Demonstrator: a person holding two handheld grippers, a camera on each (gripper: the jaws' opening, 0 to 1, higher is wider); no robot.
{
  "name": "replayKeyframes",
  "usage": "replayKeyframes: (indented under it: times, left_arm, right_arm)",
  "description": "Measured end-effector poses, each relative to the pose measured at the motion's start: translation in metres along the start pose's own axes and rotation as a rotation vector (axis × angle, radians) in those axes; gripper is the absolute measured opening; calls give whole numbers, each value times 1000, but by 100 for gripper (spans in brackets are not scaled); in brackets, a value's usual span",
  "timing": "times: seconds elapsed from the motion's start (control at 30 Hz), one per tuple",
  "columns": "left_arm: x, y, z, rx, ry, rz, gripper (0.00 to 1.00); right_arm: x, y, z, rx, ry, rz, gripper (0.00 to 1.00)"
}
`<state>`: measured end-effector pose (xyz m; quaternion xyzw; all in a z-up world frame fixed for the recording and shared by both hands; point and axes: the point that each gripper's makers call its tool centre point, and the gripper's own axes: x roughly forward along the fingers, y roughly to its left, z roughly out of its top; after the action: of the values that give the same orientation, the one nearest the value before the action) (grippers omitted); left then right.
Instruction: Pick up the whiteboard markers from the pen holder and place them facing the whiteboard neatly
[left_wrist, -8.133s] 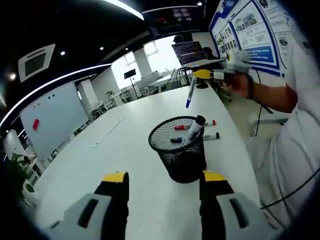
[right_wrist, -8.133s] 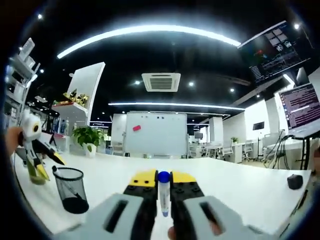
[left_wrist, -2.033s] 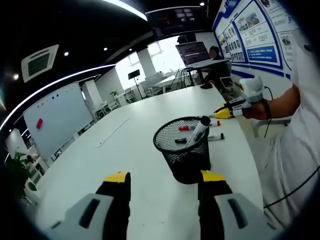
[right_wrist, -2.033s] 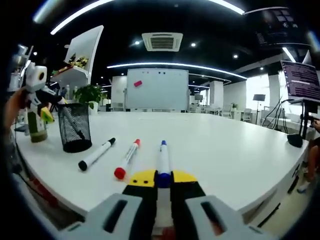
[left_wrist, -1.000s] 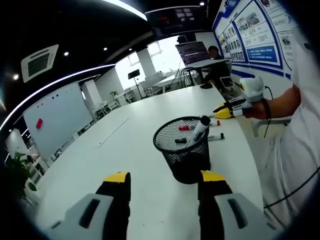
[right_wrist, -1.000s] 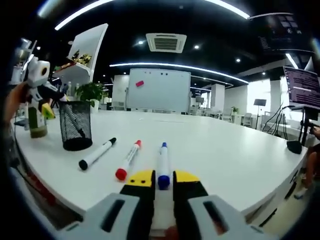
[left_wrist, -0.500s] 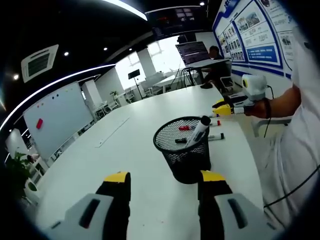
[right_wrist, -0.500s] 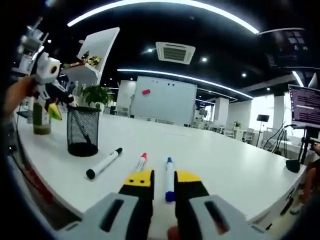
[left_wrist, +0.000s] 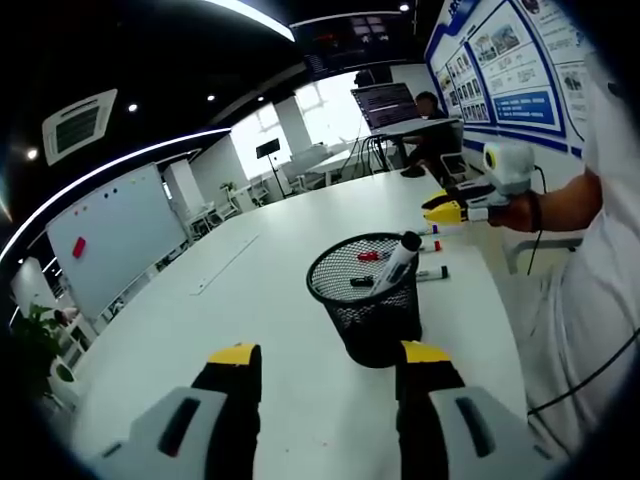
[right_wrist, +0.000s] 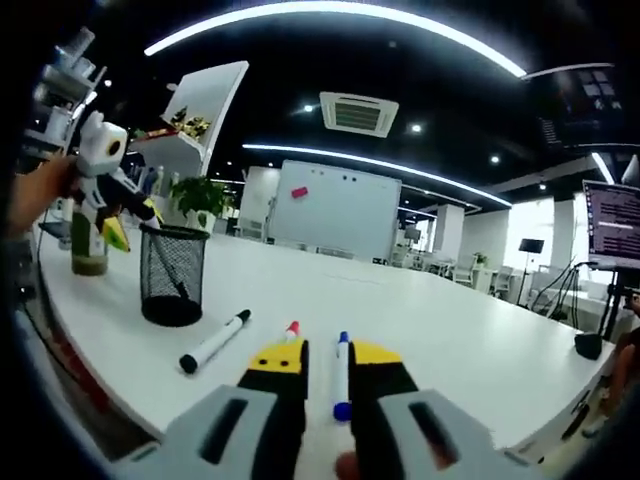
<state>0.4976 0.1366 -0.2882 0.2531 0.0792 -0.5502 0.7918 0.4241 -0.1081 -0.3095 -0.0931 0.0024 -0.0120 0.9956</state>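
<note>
While both grippers stand open and empty, the right gripper (right_wrist: 328, 357) hovers over a blue marker (right_wrist: 342, 378) lying beside red (right_wrist: 290, 330) and black markers (right_wrist: 214, 342); another marker (left_wrist: 393, 262) stays in the pen holder (left_wrist: 368, 305) ahead of the left gripper (left_wrist: 328, 362).

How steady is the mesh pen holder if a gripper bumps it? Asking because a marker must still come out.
The mesh pen holder looks light: open wire walls, a single marker inside. It stands upright on the smooth white table, so a bump would probably slide it. The marker leans against the rim, so dragging it sideways might tip the holder.
</note>
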Motion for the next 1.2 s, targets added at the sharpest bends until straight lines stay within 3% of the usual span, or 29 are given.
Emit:
replayKeyframes:
  times: [0.53, 1.2]
  left_arm:
    - [0, -1, 0, 0, 0, 0, 55]
    - [-1, -2, 1, -1, -1, 2, 55]
  right_arm:
    - [10, 2, 35, -7, -42, 67, 16]
    - [14, 30, 71, -35, -135, 213, 17]
